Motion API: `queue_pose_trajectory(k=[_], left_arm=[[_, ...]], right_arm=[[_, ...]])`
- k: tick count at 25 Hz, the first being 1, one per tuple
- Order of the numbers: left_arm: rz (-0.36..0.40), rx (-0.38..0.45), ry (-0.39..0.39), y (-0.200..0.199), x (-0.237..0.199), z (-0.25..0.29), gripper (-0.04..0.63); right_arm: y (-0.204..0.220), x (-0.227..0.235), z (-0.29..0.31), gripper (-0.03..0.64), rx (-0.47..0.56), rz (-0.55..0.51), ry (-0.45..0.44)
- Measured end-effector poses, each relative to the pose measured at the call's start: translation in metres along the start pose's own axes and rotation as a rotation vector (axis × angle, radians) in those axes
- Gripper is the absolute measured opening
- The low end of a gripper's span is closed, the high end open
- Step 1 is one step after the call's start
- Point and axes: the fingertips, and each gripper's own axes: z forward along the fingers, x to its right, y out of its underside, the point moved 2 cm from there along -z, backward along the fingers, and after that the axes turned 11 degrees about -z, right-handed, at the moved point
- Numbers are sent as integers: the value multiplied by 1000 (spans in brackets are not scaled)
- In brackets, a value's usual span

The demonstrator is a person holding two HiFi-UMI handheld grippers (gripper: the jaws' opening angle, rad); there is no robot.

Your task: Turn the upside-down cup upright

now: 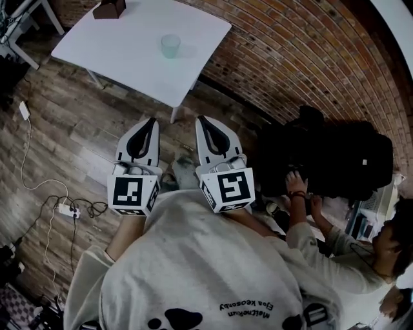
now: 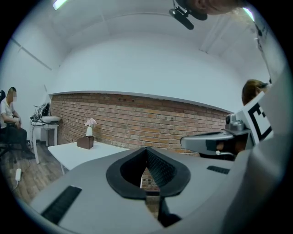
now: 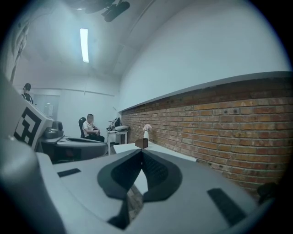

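Observation:
A pale green translucent cup (image 1: 170, 46) stands on the white table (image 1: 116, 58) ahead of me, wider at its base. My left gripper (image 1: 152, 120) and right gripper (image 1: 201, 118) hang side by side above the wooden floor, short of the table's near corner, both shut and empty. In the left gripper view the jaws (image 2: 146, 149) meet tip to tip, with the table (image 2: 78, 154) beyond. The right gripper's jaws (image 3: 140, 151) are also pressed together, pointing along the brick wall; the cup is hidden in both gripper views.
A brown box (image 1: 110, 8) sits at the table's far edge, a small vase of flowers (image 2: 89, 127) beside it. A brick wall (image 1: 310, 58) runs along the right. A crouching person (image 1: 335, 238) handles a black bag (image 1: 329, 158) at my right. Cables and a power strip (image 1: 64, 209) lie on the floor at left.

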Motion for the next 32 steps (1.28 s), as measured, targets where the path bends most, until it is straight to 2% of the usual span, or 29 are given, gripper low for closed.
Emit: queue_pose_trajectory(k=[8, 18, 32], left_arm=[[13, -2, 7, -1, -6, 24, 11], [1, -23, -14, -7, -31, 97, 11], [-13, -29, -97, -22, -70, 182, 11]], right_arm=[[2, 11, 23, 6, 23, 9, -3], [13, 51, 93, 6, 0, 31, -37], [14, 100, 186, 6, -8, 22, -110]])
